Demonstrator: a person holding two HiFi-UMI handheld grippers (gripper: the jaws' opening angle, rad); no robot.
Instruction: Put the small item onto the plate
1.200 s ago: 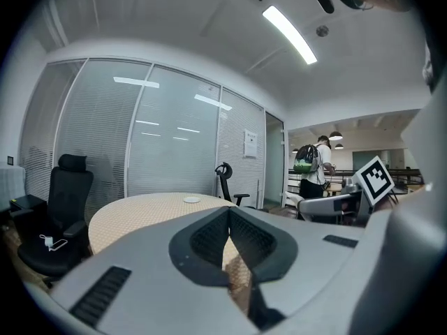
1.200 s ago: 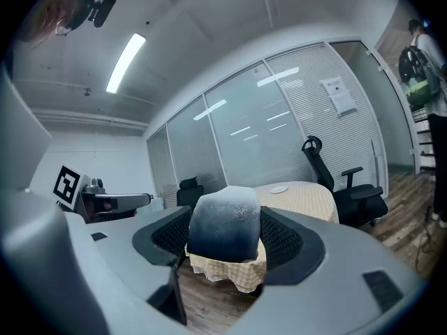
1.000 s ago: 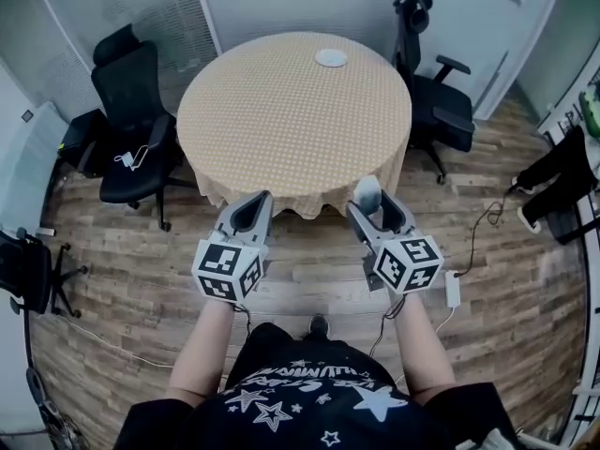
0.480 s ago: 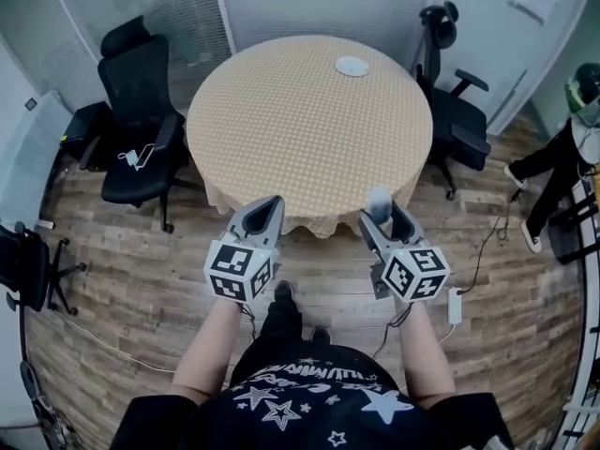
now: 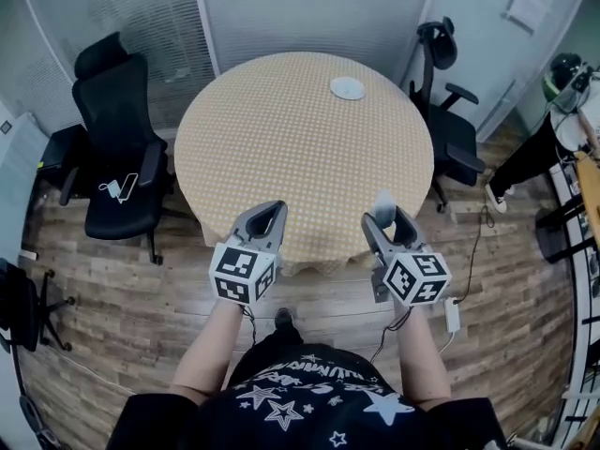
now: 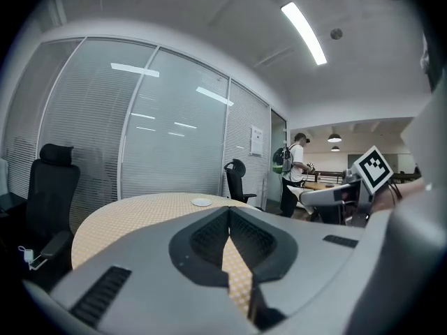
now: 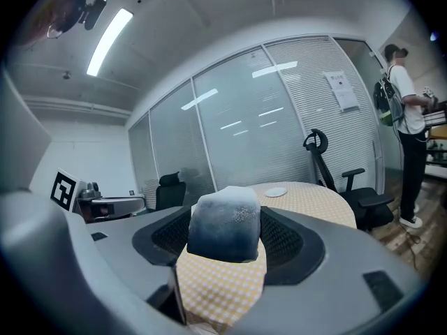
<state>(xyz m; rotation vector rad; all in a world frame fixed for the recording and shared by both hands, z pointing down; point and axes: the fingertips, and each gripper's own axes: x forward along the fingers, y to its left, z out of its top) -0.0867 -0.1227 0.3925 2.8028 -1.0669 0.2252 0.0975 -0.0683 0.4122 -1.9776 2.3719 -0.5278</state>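
A small white plate (image 5: 347, 87) lies at the far right of the round table (image 5: 281, 148) with the yellow checked cloth; it also shows as the plate (image 6: 202, 202) and the plate (image 7: 276, 192). My right gripper (image 5: 386, 216) is shut on a small grey-blue block (image 7: 225, 223), seen in the head view as a pale lump (image 5: 383, 202) over the table's near edge. My left gripper (image 5: 270, 216) hovers at the near edge too, jaws together with nothing between them.
Black office chairs stand left (image 5: 117, 139) and right (image 5: 450, 129) of the table. Glass partition walls run behind it. A person with a backpack (image 7: 407, 103) stands at the right. A power strip and cable (image 5: 453, 312) lie on the wooden floor.
The view has advanced toward the table: both grippers, earlier over the floor before it, now reach its near edge. The block stays held in the right gripper.
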